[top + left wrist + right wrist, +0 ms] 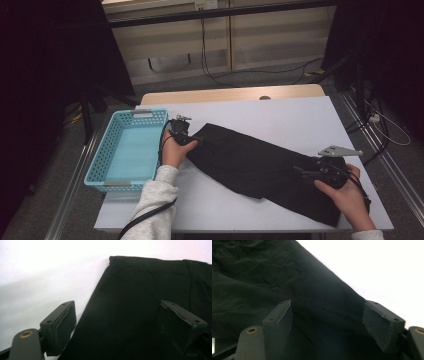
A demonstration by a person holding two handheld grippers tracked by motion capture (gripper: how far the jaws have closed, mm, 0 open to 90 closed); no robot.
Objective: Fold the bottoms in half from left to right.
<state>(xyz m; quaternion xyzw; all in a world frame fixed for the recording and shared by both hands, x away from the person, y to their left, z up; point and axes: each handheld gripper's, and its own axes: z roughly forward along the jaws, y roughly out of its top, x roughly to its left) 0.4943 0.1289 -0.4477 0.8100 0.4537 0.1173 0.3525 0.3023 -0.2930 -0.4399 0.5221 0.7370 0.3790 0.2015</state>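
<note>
Black cloth (265, 167) lies folded on the white surface (300, 115), its long axis running diagonally between both released tools: left hand-held gripper (186, 142) at the far-left end, right hand-held gripper (302, 172) at the near-right end.

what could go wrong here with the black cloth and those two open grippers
The left gripper straddles the black cloth's edge with jaws open; closing might catch one layer or miss it. The right gripper, also open, grips nothing, so that end may slip. The blue basket overhangs the table's edge; a nudge might tip it.
</note>
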